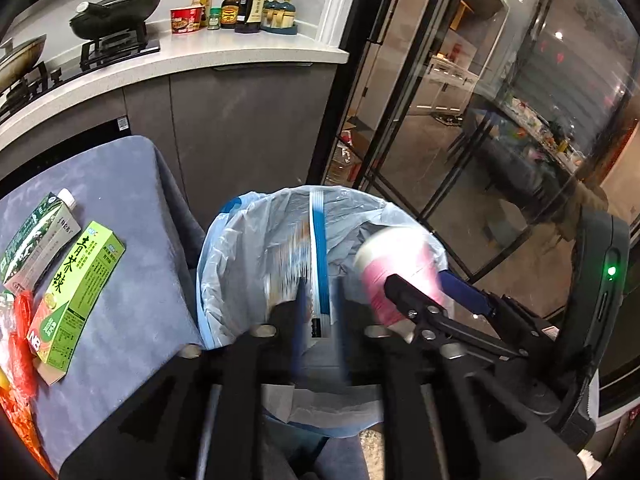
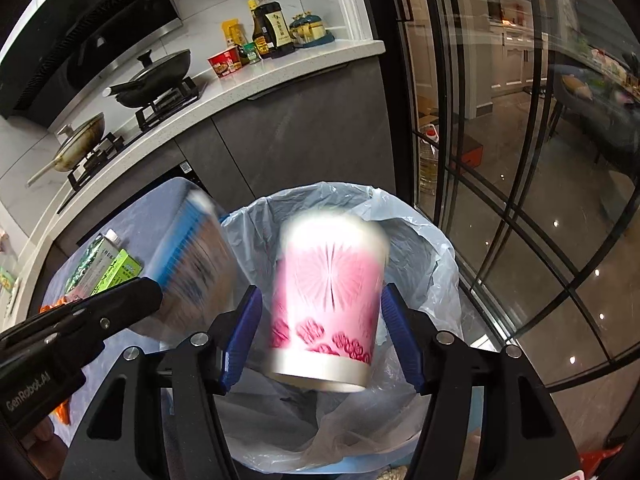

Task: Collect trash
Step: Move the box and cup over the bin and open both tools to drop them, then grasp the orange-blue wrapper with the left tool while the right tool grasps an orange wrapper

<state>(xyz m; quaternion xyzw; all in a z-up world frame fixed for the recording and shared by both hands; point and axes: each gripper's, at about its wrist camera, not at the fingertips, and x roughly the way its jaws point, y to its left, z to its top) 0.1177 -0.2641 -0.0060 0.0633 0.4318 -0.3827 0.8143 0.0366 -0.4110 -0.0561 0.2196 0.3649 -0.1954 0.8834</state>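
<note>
While both grippers hover, the bin's rim lies unobstructed.

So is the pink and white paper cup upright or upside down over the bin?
Upside down: in the right wrist view the pink and white paper cup shows its wide rim lowest, over the bag-lined bin.

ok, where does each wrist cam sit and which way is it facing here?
Left wrist: on the left gripper, angled down into the lined bin; its own fingers frame a blue-striped pack; the right gripper enters at right.
Right wrist: on the right gripper, angled down at the pink cup between its blue-padded fingers; the left gripper enters at left.
Shared: bin, cup, pack, stove counter.
</note>
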